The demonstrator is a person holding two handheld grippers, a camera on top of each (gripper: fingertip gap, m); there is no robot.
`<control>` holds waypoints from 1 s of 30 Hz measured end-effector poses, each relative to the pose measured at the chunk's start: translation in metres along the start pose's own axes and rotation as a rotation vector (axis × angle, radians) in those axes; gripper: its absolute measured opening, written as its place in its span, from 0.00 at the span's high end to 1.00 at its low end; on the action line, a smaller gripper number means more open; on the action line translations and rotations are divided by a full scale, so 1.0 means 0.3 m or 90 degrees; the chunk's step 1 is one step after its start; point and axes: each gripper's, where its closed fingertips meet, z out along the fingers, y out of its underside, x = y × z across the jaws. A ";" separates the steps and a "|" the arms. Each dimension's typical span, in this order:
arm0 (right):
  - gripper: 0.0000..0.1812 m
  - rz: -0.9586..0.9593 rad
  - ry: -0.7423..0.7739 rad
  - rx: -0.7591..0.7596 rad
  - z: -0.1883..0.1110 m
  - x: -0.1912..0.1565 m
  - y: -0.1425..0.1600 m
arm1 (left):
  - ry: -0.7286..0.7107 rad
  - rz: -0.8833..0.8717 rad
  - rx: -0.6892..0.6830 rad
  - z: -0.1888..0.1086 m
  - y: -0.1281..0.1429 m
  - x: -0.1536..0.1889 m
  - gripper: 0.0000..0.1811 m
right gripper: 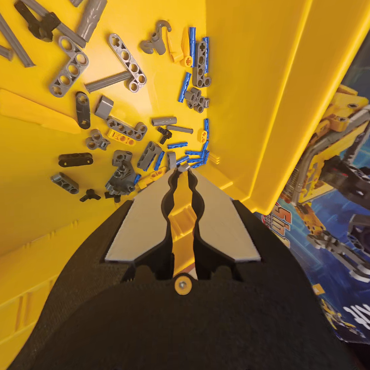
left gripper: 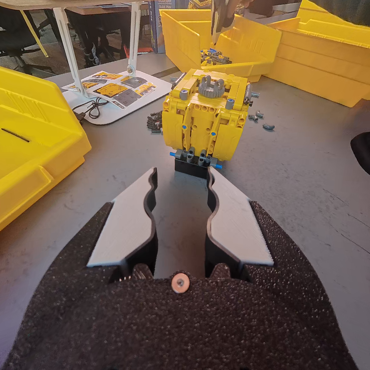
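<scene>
The left claw (left gripper: 182,174) is being held wide open and empty, low over the grey counter (left gripper: 280,200) at the centre of the left wrist view. Just ahead of its tips a yellow brick model (left gripper: 204,120) is standing on a black base block (left gripper: 191,169), and the right-hand tip is lying just beside that block; whether it is touching cannot be told. The model is being shown partly built, with a grey gear (left gripper: 211,88) on top. Loose black pins (left gripper: 154,124) and grey elbow pieces (left gripper: 260,118) are lying beside it, and a sticker sheet (left gripper: 118,90) is lying at the upper left.

In the right wrist view, the right claw (right gripper: 182,169) is being held nearly closed on a small grey piece (right gripper: 183,167) at its tips, inside a yellow bin (right gripper: 250,80). Many grey, black and blue loose parts (right gripper: 128,66) are being left scattered across the bin floor. A printed box (right gripper: 330,220) is lying at the right edge.
</scene>
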 end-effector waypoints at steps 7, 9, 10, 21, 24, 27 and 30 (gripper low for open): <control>0.94 -0.145 0.028 -0.122 0.076 0.023 0.051 | -0.002 -0.001 0.000 -0.002 0.000 -0.004 0.73; 0.95 -0.182 0.018 -0.127 0.087 0.007 0.053 | -0.002 -0.004 0.000 -0.002 0.001 -0.006 0.73; 0.97 -0.195 0.011 -0.127 0.085 -0.004 0.052 | -0.002 -0.006 -0.001 -0.001 0.001 -0.007 0.73; 0.93 -0.081 -0.201 0.092 -0.064 -0.155 -0.090 | 0.002 -0.007 -0.005 0.001 0.004 -0.006 0.74; 0.93 -0.080 -0.101 0.057 -0.045 -0.045 -0.056 | 0.002 -0.006 -0.006 0.002 0.005 -0.005 0.74; 0.92 -0.127 -0.031 -0.007 -0.002 0.015 0.000 | 0.004 -0.006 -0.006 0.002 0.005 -0.004 0.74; 0.91 -0.149 -0.019 -0.032 0.037 0.021 0.015 | 0.005 -0.006 -0.007 0.003 0.006 -0.003 0.74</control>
